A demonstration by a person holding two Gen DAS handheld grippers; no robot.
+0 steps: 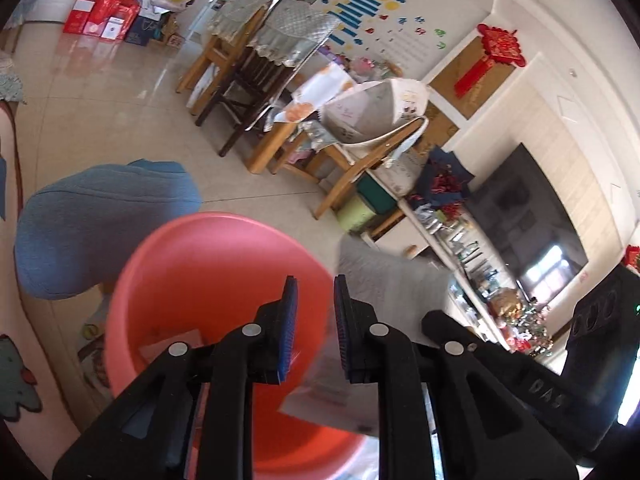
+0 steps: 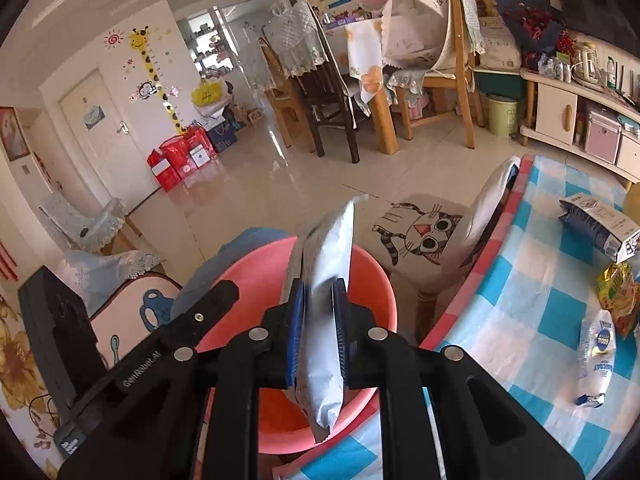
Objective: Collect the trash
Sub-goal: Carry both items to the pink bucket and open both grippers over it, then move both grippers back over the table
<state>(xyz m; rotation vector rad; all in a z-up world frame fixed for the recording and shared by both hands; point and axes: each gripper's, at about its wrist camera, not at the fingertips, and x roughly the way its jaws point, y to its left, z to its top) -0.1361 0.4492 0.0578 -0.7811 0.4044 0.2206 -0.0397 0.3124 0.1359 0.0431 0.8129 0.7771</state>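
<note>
Drop step: right claw [image 2: 318, 322] clamped on white pouch [image 2: 326, 320] above pink bin [image 2: 376, 280]; left claw [image 1: 316, 328] nearly closed, empty. Next: release pouch into bin.

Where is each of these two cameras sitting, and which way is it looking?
Left wrist view: rides on the left gripper, looking forward and down along its fingers into the pink basin; the jaws look empty, and the other gripper's black body shows at right.
Right wrist view: rides on the right gripper, also aimed down over the basin, with its jaws shut on a white packet; the checked tablecloth lies to the right.
Shared: the basin, the dining chairs and the tiled floor.
</note>
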